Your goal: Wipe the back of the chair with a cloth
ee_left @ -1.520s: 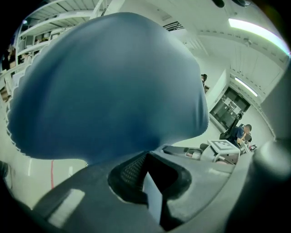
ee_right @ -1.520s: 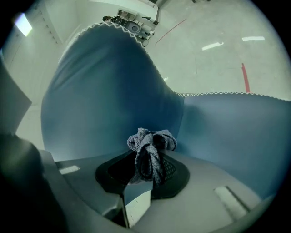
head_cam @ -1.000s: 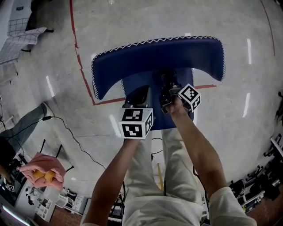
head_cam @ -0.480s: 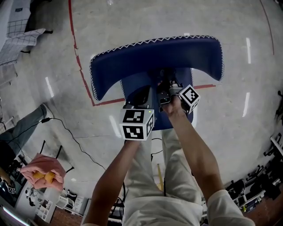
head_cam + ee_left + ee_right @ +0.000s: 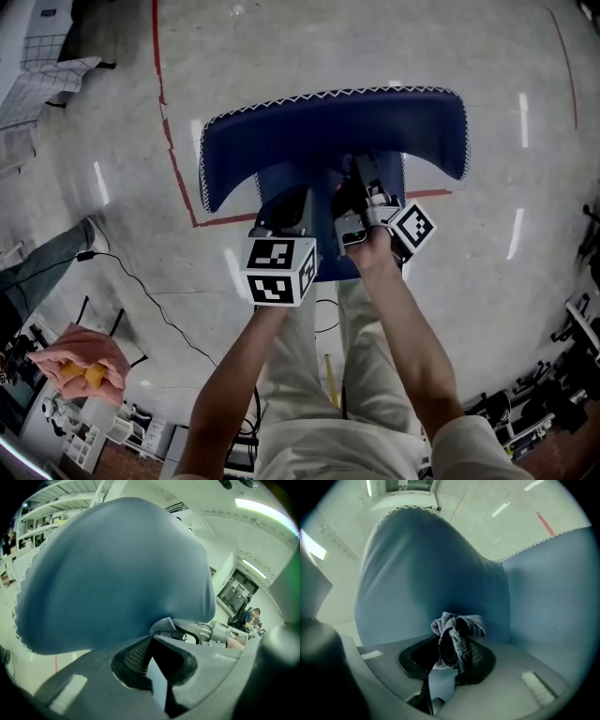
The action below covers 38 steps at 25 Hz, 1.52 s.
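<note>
Gripping a bunched grey cloth, the right gripper has its jaws clamped on the fabric, which bulges up out of them against the front of the chair back. In the head view this gripper is above the chair's seat, its tip at the foot of the back, about midway along the back's width. The left gripper hangs over the seat too, just beside the right one and towards the chair's left side. Its own view shows its jaws drawn together with nothing between them, pointed at the blue back, which fills most of that view. The cloth shows there as a small grey fold pressed to the lower edge of the back, with the right gripper's metal body just behind it. The back is dark blue with a white zigzag trim along its rim. Red tape runs over the floor beside the chair's left side and passes under the seat. A black cable trails on the floor well apart from the chair.
</note>
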Available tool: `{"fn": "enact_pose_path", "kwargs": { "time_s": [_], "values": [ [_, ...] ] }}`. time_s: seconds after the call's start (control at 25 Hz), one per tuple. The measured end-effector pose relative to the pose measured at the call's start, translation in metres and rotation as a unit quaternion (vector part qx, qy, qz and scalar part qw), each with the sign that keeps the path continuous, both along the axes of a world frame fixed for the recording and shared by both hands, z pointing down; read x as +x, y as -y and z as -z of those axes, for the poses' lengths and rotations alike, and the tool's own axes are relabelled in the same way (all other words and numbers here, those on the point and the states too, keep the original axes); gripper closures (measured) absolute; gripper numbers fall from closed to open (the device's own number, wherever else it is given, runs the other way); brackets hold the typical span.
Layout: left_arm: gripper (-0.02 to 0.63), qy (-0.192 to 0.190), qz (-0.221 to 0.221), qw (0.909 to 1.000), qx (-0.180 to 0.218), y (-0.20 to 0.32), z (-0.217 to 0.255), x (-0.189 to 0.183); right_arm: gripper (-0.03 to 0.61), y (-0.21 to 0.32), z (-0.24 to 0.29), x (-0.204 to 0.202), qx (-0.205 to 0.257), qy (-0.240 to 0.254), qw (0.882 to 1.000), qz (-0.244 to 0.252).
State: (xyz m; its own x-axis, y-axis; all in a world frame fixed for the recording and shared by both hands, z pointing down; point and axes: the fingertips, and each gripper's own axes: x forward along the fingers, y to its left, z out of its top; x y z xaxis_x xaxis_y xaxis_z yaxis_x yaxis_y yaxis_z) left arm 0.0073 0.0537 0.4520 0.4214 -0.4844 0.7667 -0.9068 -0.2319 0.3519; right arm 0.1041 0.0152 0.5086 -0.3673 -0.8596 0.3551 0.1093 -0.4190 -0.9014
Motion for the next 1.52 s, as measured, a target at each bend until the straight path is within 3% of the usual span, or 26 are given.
{"fn": "enact_pose_path", "kwargs": {
  "time_s": [0.64,0.96,1.2,1.36,1.52],
  "values": [
    [0.612,-0.005,0.005,0.9986,0.052,0.022,0.071,-0.019,0.476,0.034,0.138,-0.014,0.038,-0.009,0.999,0.000],
    [0.612,-0.008,0.005,0.9957,0.092,0.022,0.104,-0.013,0.476,0.036,0.209,-0.006,0.085,-0.002,0.996,-0.006],
    [0.612,-0.011,0.010,0.9955,0.094,0.027,0.104,-0.019,0.476,0.052,0.255,-0.009,0.145,0.038,0.989,-0.011],
    [0.612,-0.014,0.007,0.9963,0.085,0.029,0.100,-0.018,0.476,0.051,0.271,-0.001,0.188,0.030,0.982,0.000],
    [0.612,-0.011,0.000,0.9972,0.074,0.022,0.084,-0.012,0.476,0.031,0.257,0.011,0.193,0.016,0.981,0.016]
  ]
}}
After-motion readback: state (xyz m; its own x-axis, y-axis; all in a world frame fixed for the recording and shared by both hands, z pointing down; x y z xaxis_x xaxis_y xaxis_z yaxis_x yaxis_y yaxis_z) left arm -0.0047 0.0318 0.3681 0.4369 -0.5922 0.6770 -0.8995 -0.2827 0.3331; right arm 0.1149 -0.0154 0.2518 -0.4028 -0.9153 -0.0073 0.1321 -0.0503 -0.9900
